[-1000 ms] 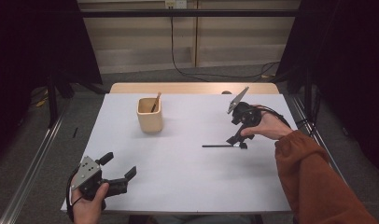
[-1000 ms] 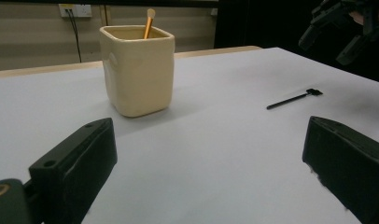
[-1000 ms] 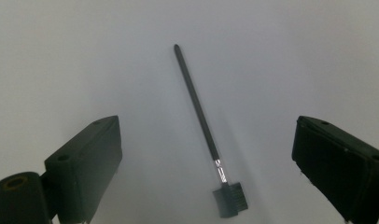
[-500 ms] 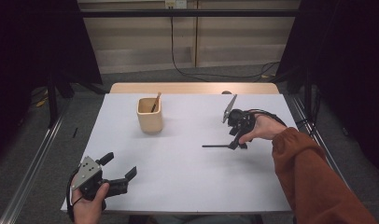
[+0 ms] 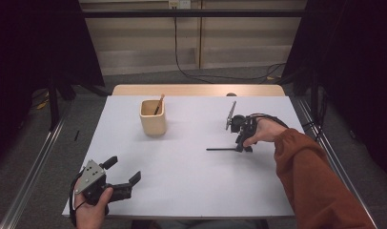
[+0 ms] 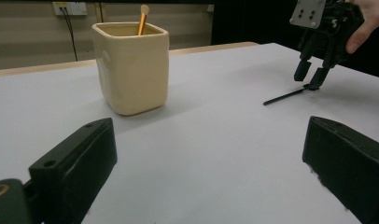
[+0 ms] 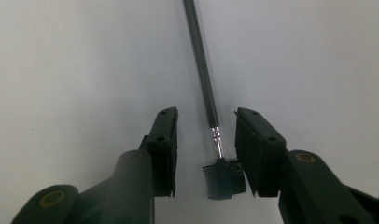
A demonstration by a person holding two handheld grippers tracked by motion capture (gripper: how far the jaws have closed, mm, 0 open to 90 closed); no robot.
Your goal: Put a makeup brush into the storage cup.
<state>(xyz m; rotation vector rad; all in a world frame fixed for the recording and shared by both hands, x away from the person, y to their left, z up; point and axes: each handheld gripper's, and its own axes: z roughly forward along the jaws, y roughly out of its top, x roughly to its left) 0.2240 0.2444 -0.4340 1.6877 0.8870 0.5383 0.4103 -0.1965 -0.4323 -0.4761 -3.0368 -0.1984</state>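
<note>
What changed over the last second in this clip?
The right gripper came down over the comb end of the black brush lying on the table; its jaws are open, straddling the comb head without clamping it. The brush lies where it was. The left gripper, open near the front edge, and the cup with its stick have not moved.
</note>
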